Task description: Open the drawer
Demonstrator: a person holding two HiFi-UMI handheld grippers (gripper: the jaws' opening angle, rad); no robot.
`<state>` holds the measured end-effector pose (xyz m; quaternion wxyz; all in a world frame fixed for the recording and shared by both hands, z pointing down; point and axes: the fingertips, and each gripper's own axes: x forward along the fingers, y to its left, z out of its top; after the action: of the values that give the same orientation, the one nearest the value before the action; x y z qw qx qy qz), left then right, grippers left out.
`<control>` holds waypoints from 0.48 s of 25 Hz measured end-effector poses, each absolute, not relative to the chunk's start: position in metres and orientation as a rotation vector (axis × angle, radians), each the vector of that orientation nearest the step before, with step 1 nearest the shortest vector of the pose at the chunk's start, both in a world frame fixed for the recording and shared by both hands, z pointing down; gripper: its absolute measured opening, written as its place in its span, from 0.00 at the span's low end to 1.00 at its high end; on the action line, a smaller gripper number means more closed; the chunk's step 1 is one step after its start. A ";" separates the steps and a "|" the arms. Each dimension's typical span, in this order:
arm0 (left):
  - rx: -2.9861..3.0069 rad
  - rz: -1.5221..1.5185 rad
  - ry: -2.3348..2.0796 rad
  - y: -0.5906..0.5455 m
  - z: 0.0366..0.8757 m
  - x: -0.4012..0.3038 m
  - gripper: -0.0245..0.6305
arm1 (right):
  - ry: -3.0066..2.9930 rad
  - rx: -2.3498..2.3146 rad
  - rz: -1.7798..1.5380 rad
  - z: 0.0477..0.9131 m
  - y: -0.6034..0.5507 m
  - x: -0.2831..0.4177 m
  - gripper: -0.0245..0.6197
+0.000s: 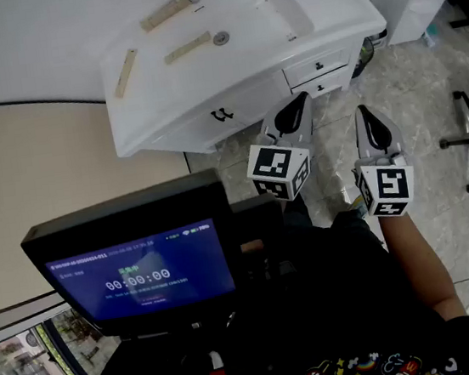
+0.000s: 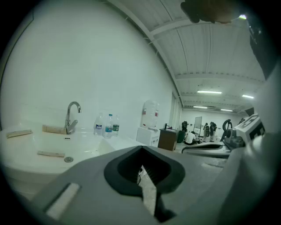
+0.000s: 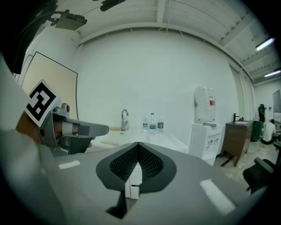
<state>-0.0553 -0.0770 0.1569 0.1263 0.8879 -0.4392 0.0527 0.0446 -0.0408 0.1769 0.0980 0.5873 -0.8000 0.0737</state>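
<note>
Jaws of left gripper (image 1: 302,98) and right gripper (image 1: 363,114) meet, empty, off the vanity's (image 1: 210,130) front edge; drawer (image 1: 319,66) closed.

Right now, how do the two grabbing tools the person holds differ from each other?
The left gripper is held farther forward, its tip showing just below the closed drawers of the white vanity. The right gripper sits farther back, over the floor tiles. The left gripper leans rightward and the right gripper leans leftward. Shared: both have their jaws shut on nothing, and each carries a marker cube.
</note>
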 end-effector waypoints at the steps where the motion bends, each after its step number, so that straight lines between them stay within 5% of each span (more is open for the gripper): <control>1: 2.585 0.154 -1.278 -0.077 0.158 -0.055 0.04 | -2.367 1.740 0.220 0.177 -0.041 0.045 0.07; 12: 2.575 0.167 -1.300 -0.085 0.171 -0.050 0.04 | -2.403 1.706 0.201 0.185 -0.046 0.047 0.07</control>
<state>-0.0500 -0.0849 0.1714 0.1257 0.8841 -0.4464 0.0572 0.0472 -0.0459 0.1846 0.0939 0.5751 -0.8099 0.0677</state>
